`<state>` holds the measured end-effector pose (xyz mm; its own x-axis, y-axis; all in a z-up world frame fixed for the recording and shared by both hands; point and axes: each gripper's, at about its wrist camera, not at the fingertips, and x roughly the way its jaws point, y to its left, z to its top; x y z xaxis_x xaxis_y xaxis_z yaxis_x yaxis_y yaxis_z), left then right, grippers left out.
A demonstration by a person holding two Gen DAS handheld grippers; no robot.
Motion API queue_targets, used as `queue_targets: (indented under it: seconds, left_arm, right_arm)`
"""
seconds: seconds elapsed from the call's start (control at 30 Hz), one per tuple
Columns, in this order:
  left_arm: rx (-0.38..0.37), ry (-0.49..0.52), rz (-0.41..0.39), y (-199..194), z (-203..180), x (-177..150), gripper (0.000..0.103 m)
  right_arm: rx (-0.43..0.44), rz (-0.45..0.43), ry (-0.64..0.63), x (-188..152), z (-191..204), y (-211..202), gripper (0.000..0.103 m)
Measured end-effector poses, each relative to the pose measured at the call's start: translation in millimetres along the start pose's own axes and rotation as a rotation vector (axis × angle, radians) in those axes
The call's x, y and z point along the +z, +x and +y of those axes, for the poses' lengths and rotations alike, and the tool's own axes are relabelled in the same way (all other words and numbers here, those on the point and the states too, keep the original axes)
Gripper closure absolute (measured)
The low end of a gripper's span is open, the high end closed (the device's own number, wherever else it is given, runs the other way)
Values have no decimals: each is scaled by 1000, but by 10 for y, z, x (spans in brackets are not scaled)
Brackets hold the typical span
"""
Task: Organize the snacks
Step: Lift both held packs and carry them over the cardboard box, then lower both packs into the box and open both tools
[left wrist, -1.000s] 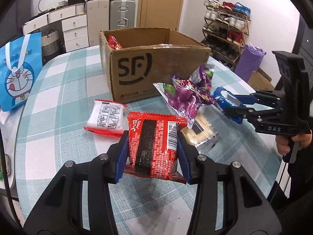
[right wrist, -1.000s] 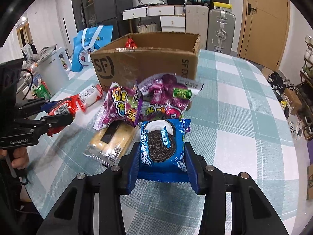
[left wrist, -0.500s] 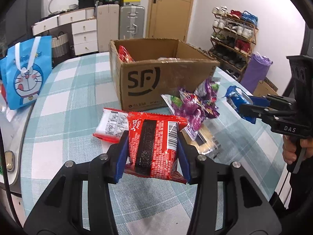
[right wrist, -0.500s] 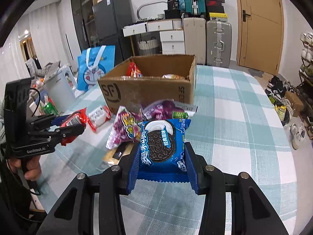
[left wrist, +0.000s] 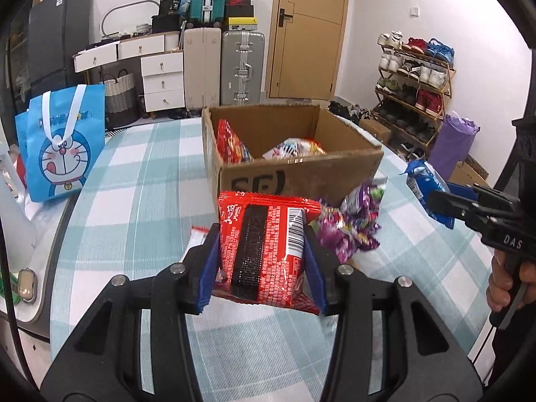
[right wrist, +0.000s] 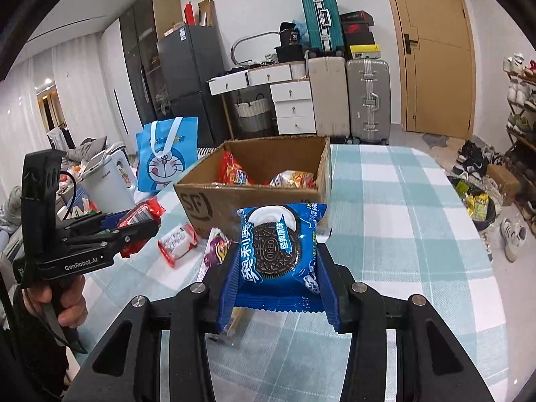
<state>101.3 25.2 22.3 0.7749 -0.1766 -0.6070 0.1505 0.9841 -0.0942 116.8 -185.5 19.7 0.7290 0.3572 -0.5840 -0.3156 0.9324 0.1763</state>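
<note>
Over the last second both grippers have risen from table height: the cardboard box [left wrist: 291, 154], whose printed front filled the view before, now shows its open top and the packets inside it, a red one [left wrist: 231, 144] against the left wall and a white-and-orange one [left wrist: 294, 149] in the middle. Judging from that, both held snacks are being carried up towards the box for dropping in, and neither is over the opening yet.

The left gripper [left wrist: 263, 251] has its blue fingers [left wrist: 209, 264] closed tight on a red snack packet [left wrist: 264, 244], held upright with the barcode facing the camera, in front of the box's near wall. The right gripper [right wrist: 278, 264] likewise clamps a blue Oreo packet [right wrist: 278, 248], upright, also short of the box.

Both tools point roughly level towards the box, the left one from its left front, the right from its right front. Purple snack bags [left wrist: 348, 227] and a small red-and-white packet [right wrist: 177, 243] lie on the checked table [left wrist: 134, 194], still to be sorted
</note>
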Motion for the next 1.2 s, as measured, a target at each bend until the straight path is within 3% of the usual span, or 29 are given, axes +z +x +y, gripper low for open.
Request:
queue_targets:
  seconds: [0.33,1.2]
  left_arm:
    - [-12,-19,-22,113,-38,305,60]
    - [76,-8,-35,862,-128,893,60]
  right_arm:
    - [14,-16,21,147,-31,93,59]
    - [76,-12,49,683,-67,739,59]
